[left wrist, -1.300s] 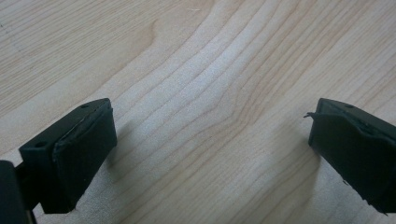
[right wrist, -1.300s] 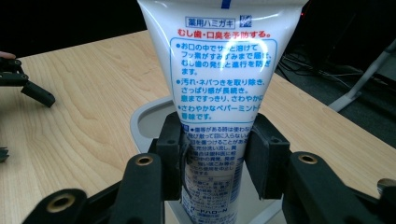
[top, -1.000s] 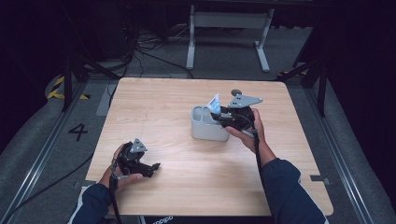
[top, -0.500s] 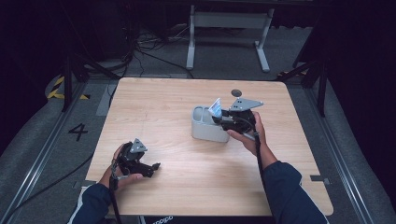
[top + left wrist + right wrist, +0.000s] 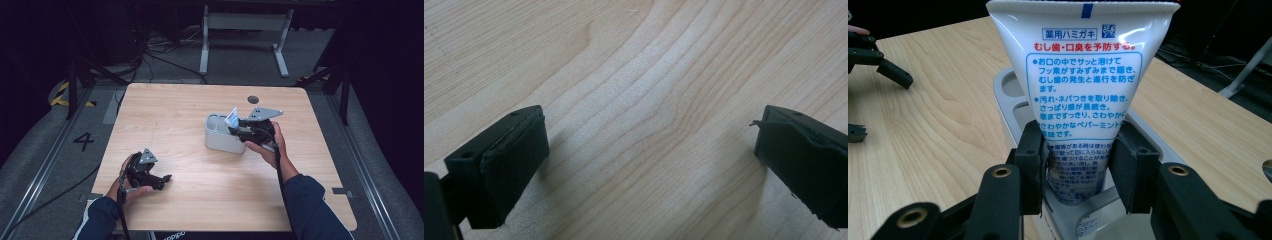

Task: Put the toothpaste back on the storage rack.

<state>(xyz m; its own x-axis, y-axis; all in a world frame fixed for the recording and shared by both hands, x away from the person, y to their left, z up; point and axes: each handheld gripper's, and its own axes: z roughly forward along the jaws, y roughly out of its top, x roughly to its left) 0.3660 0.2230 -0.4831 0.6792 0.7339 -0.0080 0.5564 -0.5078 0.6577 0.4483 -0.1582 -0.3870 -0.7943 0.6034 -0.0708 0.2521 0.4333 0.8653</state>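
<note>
Barely shifting: right claw point(image 5: 1075, 165) is clamping toothpaste tube point(image 5: 1080, 95) upright over grey holder point(image 5: 220, 137) for slotting; left claw point(image 5: 649, 165) is idling wide on counter point(image 5: 175, 115).
</note>
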